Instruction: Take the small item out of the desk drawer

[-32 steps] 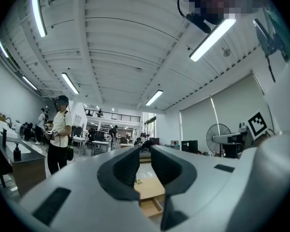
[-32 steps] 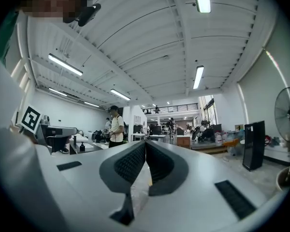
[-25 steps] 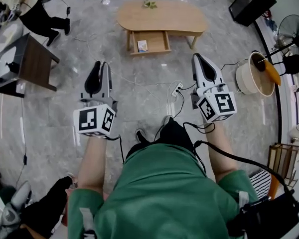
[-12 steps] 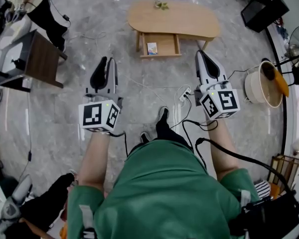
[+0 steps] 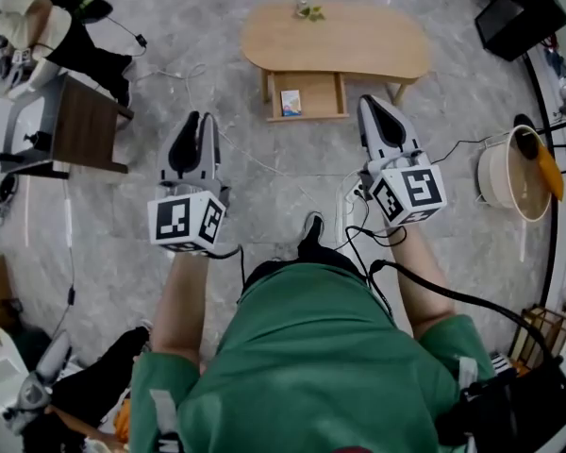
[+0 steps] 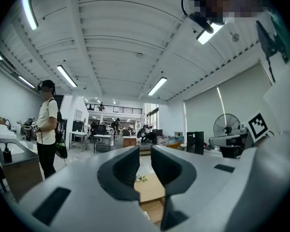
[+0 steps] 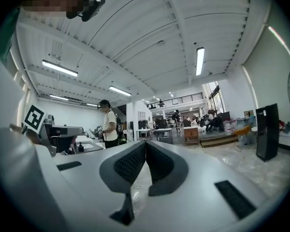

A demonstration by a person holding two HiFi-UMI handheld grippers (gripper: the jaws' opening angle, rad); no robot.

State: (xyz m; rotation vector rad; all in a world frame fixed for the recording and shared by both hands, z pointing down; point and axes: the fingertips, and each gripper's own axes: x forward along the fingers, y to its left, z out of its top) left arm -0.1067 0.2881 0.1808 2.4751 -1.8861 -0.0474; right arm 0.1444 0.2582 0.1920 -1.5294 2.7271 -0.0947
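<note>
A light wooden oval table (image 5: 358,41) stands on the grey floor ahead, and its drawer (image 5: 323,99) is pulled open toward me. A small white-and-blue item (image 5: 291,102) lies in the drawer's left part. In the head view my left gripper (image 5: 196,121) hovers over the floor, left of the drawer and short of it. Its jaws stand a narrow gap apart with nothing between them. My right gripper (image 5: 374,104) is just right of the drawer's front, shut and empty. The left gripper view (image 6: 145,149) shows the tabletop (image 6: 150,187) through the gap. In the right gripper view, that gripper's (image 7: 146,143) pads meet.
A small plant (image 5: 309,11) sits on the table. A dark side table (image 5: 85,125) and a crouching person (image 5: 47,31) are at the left. A black box (image 5: 533,12) and a round bin (image 5: 509,173) are at the right. A power strip with cables (image 5: 349,194) lies by my feet.
The table and open drawer have drawn closer and shifted right in the head view. Both grippers stay held out in front, jaws unchanged.
</note>
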